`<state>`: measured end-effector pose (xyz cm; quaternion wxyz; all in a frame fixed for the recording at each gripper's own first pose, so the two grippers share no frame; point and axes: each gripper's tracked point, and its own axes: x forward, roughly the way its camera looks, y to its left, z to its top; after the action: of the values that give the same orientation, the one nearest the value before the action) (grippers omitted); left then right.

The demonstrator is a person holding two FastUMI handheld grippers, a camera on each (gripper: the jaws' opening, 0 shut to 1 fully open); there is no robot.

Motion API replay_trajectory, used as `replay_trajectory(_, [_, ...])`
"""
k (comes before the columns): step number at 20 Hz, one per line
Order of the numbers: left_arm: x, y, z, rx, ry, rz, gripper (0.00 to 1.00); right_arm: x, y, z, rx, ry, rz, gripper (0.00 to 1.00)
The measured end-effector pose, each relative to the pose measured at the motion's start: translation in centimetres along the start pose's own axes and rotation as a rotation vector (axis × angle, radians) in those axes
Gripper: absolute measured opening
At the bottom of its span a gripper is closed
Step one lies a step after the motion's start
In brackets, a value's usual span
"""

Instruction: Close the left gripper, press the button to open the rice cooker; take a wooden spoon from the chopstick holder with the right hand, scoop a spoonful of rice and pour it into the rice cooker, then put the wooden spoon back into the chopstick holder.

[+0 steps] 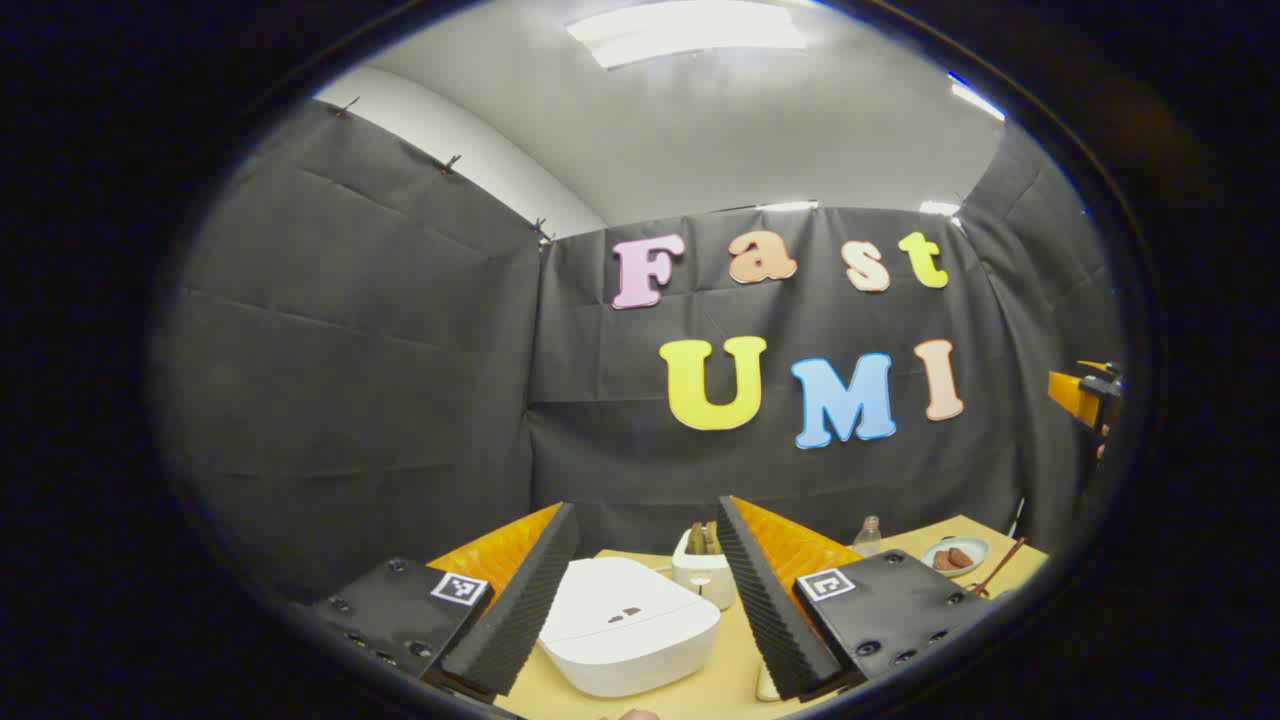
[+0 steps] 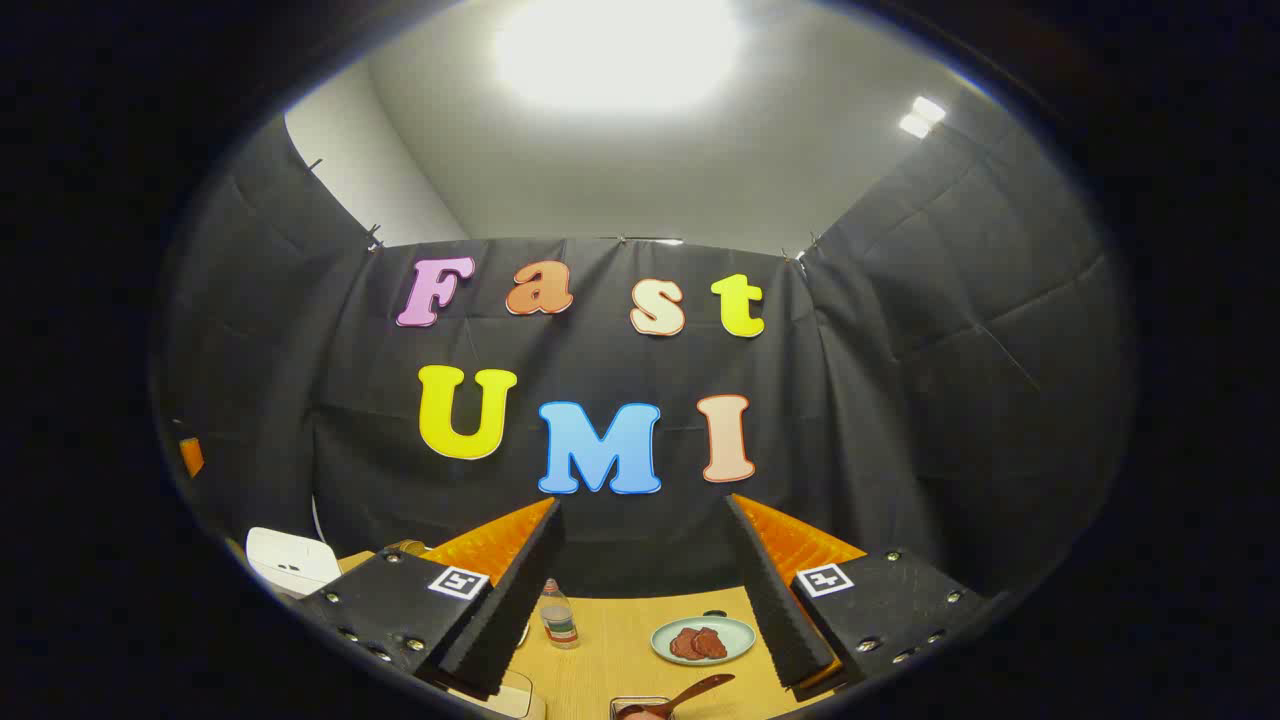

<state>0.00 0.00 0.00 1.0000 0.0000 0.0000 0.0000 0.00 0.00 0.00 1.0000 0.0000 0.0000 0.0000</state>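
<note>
Left gripper view: the left gripper hovers above the wooden table, its fingers spread wide. Between them, close below, sits the white rice cooker, lid down. Just behind it stands the white chopstick holder with utensil handles poking up.

Right gripper view: the right gripper also hangs level over the table, fingers spread and holding nothing. Near its bottom edge a wooden spoon rests in a small tin. Farther off are a small bottle and a plate of reddish food; the rice cooker lies far left.

Likely risk: pressing the button with fingers spread, one may straddle it or slip off the smooth lid.
</note>
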Motion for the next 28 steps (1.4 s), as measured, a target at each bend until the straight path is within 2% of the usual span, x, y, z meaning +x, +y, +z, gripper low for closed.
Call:
replay_trajectory(9, [-0.4,-0.4,-0.8,0.0,0.001,0.005,0.95,-0.3,-0.7,0.0,0.006,-0.007,-0.005,0.96])
replay_trajectory(15, [-0.2,0.2,-0.6,-0.013,-0.001,0.0,0.95,-1.5,-2.4,0.9,-0.016,-0.037,-0.043,0.96])
replay_trajectory(19, [-0.1,1.2,-0.2,-0.022,-0.006,0.027,0.97,-2.6,-3.2,0.9,-0.024,-0.032,-0.067,0.96])
replay_trajectory(24, [-0.4,1.1,0.3,-0.026,-0.02,0.008,0.94,-3.5,-4.2,0.9,-0.042,-0.039,-0.088,0.96])
replay_trajectory(28, [-0.5,0.7,0.5,-0.012,-0.022,-0.021,0.73,-3.8,-4.5,0.4,-0.027,-0.02,-0.097,0.96])
